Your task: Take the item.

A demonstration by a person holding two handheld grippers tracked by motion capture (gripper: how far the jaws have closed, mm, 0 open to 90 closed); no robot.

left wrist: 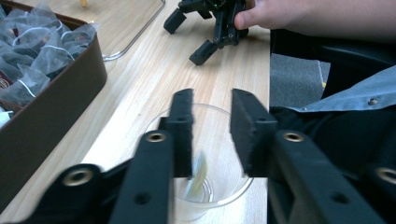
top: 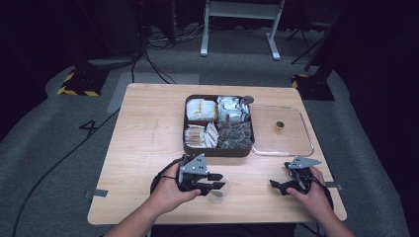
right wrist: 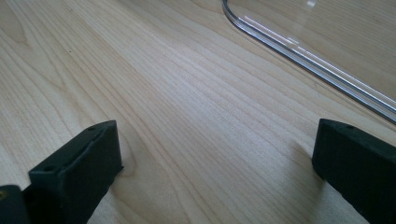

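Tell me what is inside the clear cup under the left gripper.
In the clear cup a pale tea bag is blurred, just below the left gripper, whose jaws stand apart above it. The black jaws cover part of the cup's bottom, so anything else there is hidden.

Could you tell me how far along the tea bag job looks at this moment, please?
Done, it seems: one tea bag lies inside the clear cup. In hand: the left gripper hangs over the cup, jaws apart with nothing between them. The right gripper rests open on the table. Possibly left: the clear lid lies beside the open compartment box.
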